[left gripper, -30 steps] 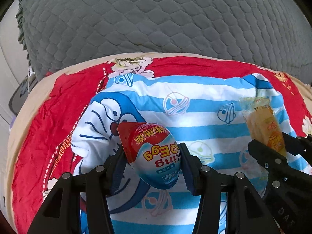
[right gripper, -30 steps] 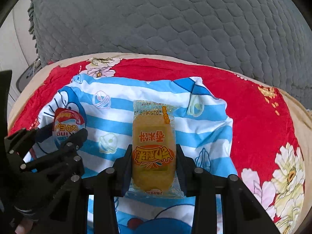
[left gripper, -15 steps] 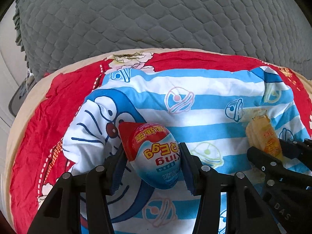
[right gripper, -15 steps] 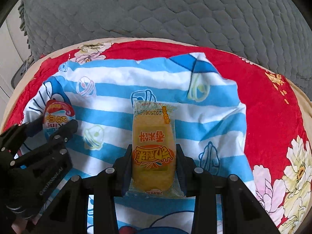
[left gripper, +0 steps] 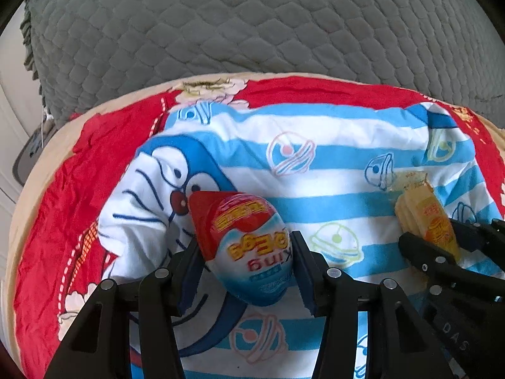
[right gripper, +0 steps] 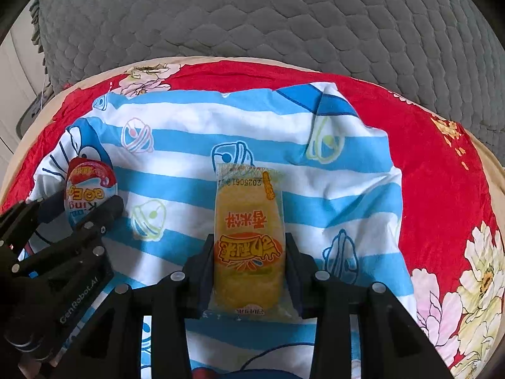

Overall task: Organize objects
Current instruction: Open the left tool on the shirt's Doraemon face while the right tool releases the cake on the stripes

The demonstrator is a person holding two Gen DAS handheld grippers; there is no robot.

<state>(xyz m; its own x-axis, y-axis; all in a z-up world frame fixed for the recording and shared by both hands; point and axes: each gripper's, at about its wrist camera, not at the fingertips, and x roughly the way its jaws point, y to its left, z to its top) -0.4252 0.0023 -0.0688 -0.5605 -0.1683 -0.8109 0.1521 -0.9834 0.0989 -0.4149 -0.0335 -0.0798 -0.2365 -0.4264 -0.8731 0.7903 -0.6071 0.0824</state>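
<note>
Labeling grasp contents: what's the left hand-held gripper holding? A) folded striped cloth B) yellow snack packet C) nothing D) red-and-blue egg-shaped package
D: the left hand-held gripper is clamped on the egg-shaped package; the yellow snack packet sits in the right hand-held gripper.

A grey quilted cover [left gripper: 252, 22] fills the view toward 12 o'clock. Below it spreads a red floral sheet [right gripper: 442, 189], a striped cartoon cloth [right gripper: 252, 126] at its centre. Daylight, seemingly, at 9 o'clock.
</note>
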